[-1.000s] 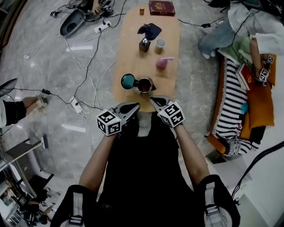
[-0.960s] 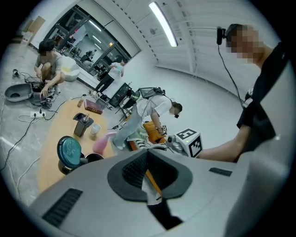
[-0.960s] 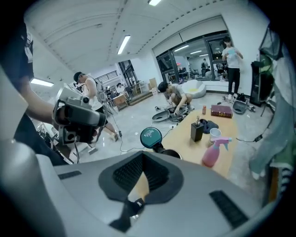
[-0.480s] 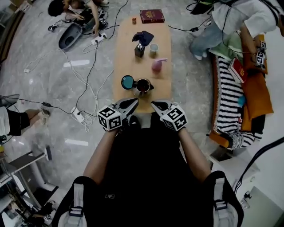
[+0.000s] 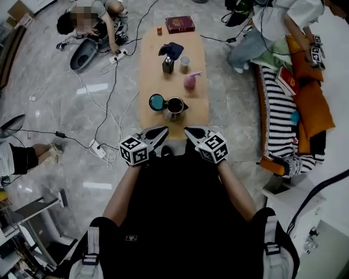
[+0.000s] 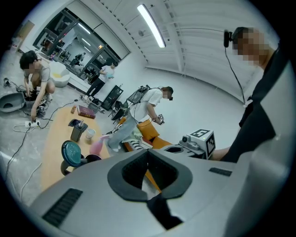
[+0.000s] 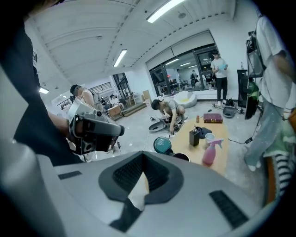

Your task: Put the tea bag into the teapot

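Big open recording lab dressed up as a lounge, this; pale stone floor [image 5: 54, 125] strewn with cables [image 5: 110, 84] and a power strip [image 5: 96, 148]; a low wooden surface [image 5: 150, 76] beside a sofa [image 5: 313, 109] with a striped throw [image 5: 278, 120]; long strip lights [image 6: 151, 25] overhead; glass-walled rooms [image 7: 185, 69] behind; one person [image 5: 101, 11] crouches over gear on the floor, another [image 6: 150, 104] stands by the sofa.
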`<state>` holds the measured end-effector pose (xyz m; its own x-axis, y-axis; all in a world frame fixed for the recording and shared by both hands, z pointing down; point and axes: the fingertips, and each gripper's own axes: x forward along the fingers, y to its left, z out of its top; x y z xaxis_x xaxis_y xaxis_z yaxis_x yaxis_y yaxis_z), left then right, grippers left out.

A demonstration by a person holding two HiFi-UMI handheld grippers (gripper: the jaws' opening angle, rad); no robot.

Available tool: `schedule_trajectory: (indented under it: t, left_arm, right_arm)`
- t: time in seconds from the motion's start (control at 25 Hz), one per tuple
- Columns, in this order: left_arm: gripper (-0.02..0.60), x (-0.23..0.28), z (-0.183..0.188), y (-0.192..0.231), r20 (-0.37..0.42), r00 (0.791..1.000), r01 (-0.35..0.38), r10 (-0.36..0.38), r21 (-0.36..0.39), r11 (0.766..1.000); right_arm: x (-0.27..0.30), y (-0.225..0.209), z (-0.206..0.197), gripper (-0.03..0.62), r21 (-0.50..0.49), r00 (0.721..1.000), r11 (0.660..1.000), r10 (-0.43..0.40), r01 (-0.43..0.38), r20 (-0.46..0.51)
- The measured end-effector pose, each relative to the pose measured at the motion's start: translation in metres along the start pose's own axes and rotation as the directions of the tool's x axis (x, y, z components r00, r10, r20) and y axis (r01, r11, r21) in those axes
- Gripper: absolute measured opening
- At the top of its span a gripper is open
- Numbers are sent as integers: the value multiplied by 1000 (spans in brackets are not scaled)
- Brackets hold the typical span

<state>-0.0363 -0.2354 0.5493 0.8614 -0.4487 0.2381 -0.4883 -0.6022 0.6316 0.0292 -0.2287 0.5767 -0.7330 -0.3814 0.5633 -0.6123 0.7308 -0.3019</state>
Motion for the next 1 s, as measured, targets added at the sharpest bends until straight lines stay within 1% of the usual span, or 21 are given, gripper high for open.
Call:
schedule_trajectory:
  t: [0.28, 0.52, 0.68, 1.0]
  left_arm:
    - [11, -11, 5, 2, -4, 1000, 8, -8, 31, 999]
    - [11, -11, 6, 4, -22, 1000, 20, -19, 43, 999]
    - [11, -9, 8, 6, -29, 999, 20, -18, 48, 999]
    - [11, -5, 10, 7, -25, 1000, 20, -19, 41, 999]
  right_arm:
    - [4, 6, 3, 6, -36, 1000, 999, -12, 12, 11]
    - [3, 8, 3, 6, -28, 1000, 999, -19, 19, 20]
    - [3, 5, 5, 6, 18, 999, 1000, -8, 7, 35]
    - [3, 3, 6, 6, -11, 1000, 1000, -14, 14, 28]
